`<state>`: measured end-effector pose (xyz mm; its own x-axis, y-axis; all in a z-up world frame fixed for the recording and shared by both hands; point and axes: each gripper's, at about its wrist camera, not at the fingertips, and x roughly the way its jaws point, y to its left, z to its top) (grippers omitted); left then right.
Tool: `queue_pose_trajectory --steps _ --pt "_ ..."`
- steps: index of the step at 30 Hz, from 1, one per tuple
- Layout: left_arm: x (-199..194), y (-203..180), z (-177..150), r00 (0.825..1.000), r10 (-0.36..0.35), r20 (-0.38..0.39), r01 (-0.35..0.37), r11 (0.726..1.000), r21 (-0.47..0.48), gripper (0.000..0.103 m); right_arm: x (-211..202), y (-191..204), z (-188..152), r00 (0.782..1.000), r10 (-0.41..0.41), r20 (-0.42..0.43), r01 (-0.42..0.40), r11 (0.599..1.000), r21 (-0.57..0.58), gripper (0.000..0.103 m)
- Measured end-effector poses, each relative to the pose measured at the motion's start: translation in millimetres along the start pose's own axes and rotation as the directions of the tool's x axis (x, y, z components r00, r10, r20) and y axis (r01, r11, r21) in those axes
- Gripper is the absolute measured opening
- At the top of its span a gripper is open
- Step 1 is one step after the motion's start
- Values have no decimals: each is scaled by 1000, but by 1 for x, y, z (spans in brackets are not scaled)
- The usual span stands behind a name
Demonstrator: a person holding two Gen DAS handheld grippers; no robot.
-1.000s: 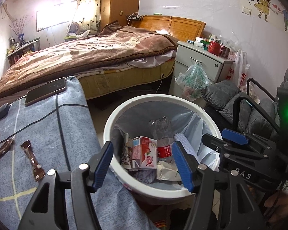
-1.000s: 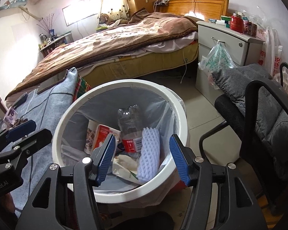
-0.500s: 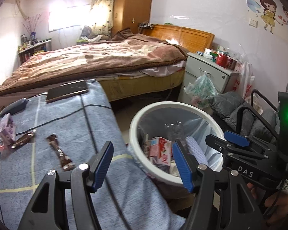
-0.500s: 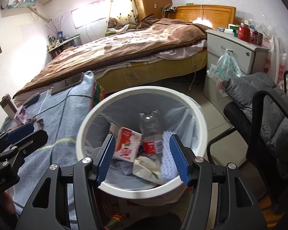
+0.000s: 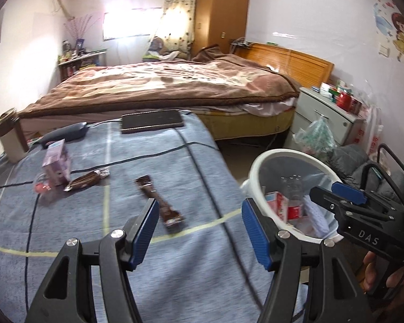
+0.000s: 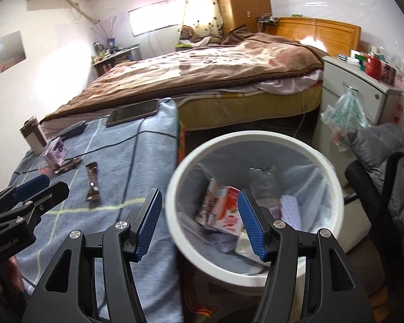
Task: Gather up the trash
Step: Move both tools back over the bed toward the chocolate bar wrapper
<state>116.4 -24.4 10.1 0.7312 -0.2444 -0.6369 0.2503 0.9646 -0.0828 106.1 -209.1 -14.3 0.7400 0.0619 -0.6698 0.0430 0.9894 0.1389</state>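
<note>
A white bin (image 5: 258,161) (image 6: 256,137) with a clear liner stands beside a blue blanket-covered surface (image 5: 94,242) (image 6: 137,167). Inside lie a red-and-white carton (image 6: 227,210), a plastic bottle (image 5: 292,199) and a pale sponge (image 6: 291,210). On the blanket lie a brown wrapper (image 5: 159,202) (image 6: 93,185), a second brown wrapper (image 5: 84,180), and a small purple carton (image 5: 56,164) (image 6: 56,153). My left gripper (image 5: 199,223) hovers open and empty over the blanket, just right of the nearer wrapper. My right gripper (image 6: 199,218) stands open and empty over the bin's left rim.
A phone (image 5: 152,119) and a dark case (image 5: 64,134) lie at the blanket's far end, a tan cup (image 5: 9,137) at its left. Behind is a bed (image 5: 161,86); right of the bin, a nightstand (image 6: 358,94) with a hanging bag and a grey-cushioned chair (image 6: 385,167).
Both grippers have swung left, away from the bin toward the blanket. The wrappers and purple carton have come into fuller view. Neither gripper's opening has changed.
</note>
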Motion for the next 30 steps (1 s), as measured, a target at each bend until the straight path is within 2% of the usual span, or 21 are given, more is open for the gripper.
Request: queue_pose_trajectory --steps 13,21,28,30 --pt "-18 75 -10 994 105 8 -103 989 -108 66 14 53 5 997 69 -21 -71 993 -94 60" --pt "-26 121 -18 984 180 -7 -179 970 -164 66 31 93 6 991 125 -56 -133 976 -171 60" --pt "-24 155 -20 972 231 -29 -233 952 -199 66 49 117 6 986 137 -99 -155 965 -213 60" --pt "-23 160 -20 964 264 -33 -265 945 -191 66 53 122 7 985 137 -107 -157 963 -217 60"
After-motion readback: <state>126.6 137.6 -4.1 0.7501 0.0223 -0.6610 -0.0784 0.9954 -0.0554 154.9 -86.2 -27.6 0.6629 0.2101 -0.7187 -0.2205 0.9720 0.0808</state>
